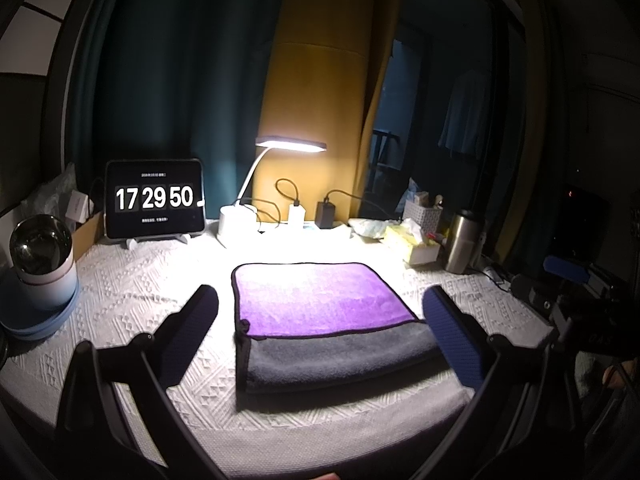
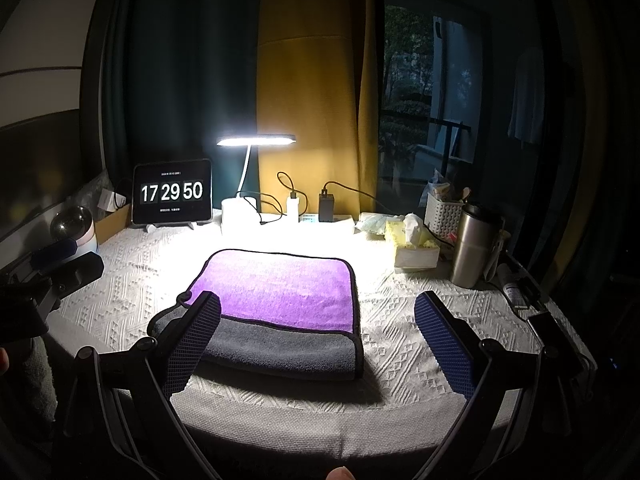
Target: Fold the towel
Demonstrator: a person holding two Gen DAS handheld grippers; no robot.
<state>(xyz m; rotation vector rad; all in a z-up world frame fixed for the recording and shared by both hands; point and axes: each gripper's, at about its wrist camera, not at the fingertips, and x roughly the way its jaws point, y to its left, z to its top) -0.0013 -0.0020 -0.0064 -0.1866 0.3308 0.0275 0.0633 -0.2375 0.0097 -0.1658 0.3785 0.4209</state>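
A towel (image 1: 320, 312) lies folded flat on the white textured tablecloth, purple side up with a grey band along its near edge; it also shows in the right wrist view (image 2: 280, 304). My left gripper (image 1: 320, 328) is open and empty, held above the near edge of the towel, its fingers on either side. My right gripper (image 2: 318, 336) is open and empty, its left finger (image 2: 192, 340) over the towel's near left corner. Each gripper shows in the other's view: the right gripper at the right edge (image 1: 568, 280), the left gripper at the left edge (image 2: 60, 264).
A lit desk lamp (image 1: 290, 146), a tablet clock (image 1: 154, 198), chargers with cables (image 1: 296, 212), a tissue box (image 1: 416, 244), a steel tumbler (image 1: 460, 240) and a white basket (image 2: 442, 214) line the back. A round device (image 1: 40, 256) stands at the left.
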